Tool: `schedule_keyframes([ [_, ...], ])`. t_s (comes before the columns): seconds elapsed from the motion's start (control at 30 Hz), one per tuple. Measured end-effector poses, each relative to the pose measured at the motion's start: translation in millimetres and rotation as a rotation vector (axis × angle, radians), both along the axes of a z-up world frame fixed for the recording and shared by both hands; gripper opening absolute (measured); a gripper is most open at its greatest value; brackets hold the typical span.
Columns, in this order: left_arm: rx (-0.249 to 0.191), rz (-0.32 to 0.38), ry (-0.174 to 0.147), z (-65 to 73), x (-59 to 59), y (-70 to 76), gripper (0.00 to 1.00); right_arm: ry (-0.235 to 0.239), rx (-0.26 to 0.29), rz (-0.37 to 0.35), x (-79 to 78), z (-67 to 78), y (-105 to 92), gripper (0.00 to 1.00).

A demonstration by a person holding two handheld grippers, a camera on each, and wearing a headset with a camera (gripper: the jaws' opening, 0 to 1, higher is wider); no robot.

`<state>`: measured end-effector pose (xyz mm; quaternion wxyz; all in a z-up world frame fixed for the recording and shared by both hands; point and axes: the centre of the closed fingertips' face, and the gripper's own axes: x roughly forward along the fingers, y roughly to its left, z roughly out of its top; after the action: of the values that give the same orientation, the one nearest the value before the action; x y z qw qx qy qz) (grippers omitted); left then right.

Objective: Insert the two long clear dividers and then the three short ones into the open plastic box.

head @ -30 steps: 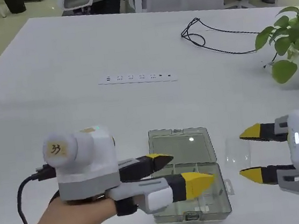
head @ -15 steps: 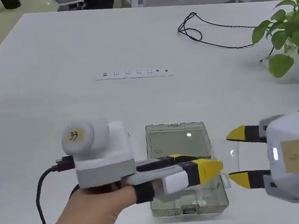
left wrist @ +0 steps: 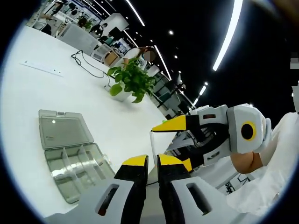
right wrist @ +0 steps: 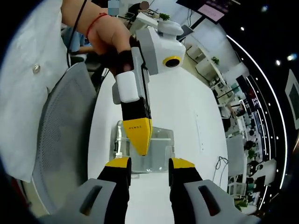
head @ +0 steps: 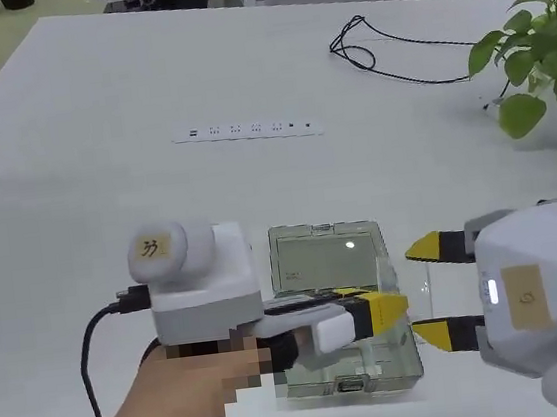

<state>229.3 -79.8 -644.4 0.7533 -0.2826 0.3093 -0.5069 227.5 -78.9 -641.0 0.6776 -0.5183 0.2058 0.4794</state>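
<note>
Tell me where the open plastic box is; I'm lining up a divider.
Head view, bottom centre: the open plastic box lies on the white table, partly behind the left gripper, with the right gripper at its right.

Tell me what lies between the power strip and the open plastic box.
Only bare white table, seen in the head view, separates the power strip from the plastic box.

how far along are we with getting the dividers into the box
Done: the box already seems to hold upright clear dividers; their number is unclear. In hand: the left gripper is shut on a clear divider by the box, between the right gripper's open jaws. Left: seating this one and any others.
</note>
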Motion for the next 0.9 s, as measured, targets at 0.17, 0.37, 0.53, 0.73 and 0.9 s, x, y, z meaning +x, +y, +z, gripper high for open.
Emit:
schedule_keyframes([
  [0.17, -0.007, -0.015, -0.007, 1.1, -2.4, -1.5, 0.0, 0.003, -0.007, 0.006, -0.8, -1.3, 0.0, 0.33],
  [0.37, -0.012, -0.014, -0.002, 1.2, -3.3, -2.3, 0.0, 0.004, -0.008, 0.009, -0.8, -1.9, -0.4, 0.33],
  [0.53, -0.019, 0.005, -0.002, 2.2, -1.6, -1.8, 0.0, -0.01, -0.011, 0.014, 1.0, -0.7, -0.5, 0.33],
  [0.73, -0.022, 0.019, -0.006, 2.0, -0.6, 1.5, 0.0, 0.005, 0.013, 0.01, 0.8, 3.4, 0.8, 0.34],
  [0.9, 0.039, -0.029, -0.125, -0.1, -5.6, 5.9, 0.0, 0.126, 0.185, -0.03, -1.4, 21.7, 7.2, 0.35],
])
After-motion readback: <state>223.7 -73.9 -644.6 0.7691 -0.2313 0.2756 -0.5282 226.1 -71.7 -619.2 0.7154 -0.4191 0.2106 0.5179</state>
